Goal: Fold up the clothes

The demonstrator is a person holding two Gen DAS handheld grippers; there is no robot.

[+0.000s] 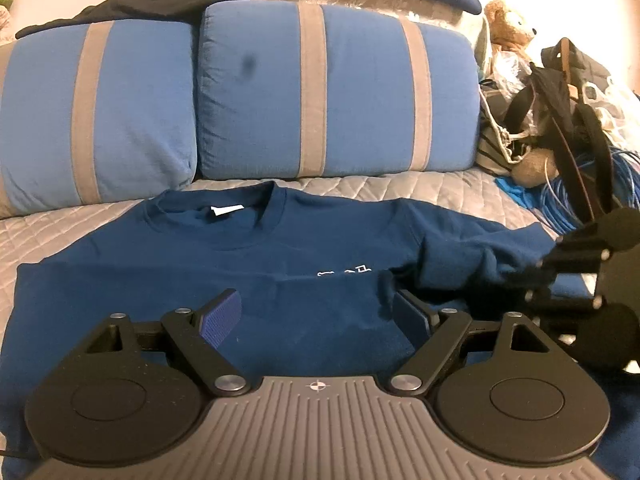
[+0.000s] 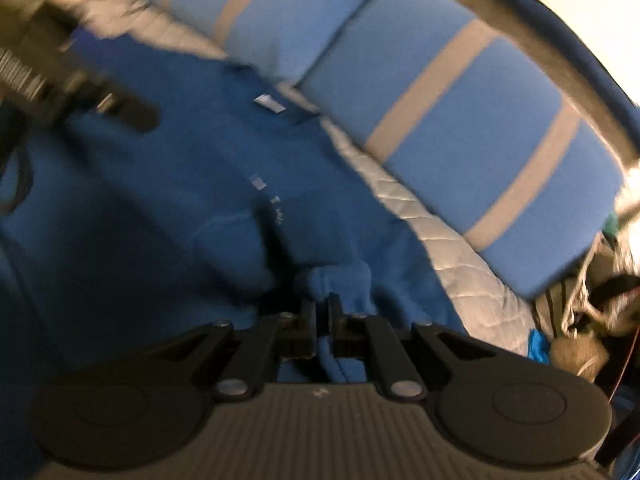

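Navy cotton, the T-shirt (image 1: 192,280) lies flat on the quilted bed (image 1: 60,224), collar toward the two blue striped cushions (image 1: 336,92), its width running side to side. The left claw (image 1: 316,316) hovers over it, spread wide and empty. The right claw (image 2: 322,312) is pinched tight on a bunched sleeve (image 2: 340,280). Only the left view shows the teddy bear (image 1: 512,24) and cables (image 1: 560,200).

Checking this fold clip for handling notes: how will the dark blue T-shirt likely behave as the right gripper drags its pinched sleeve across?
The T-shirt is probably floppy: the sleeve bunches and droops where the right gripper pinches it. It likely weighs little, since thin fabric lies flat on the quilted cover. It may crease rather than slide as one piece; the left gripper is open and pins nothing.
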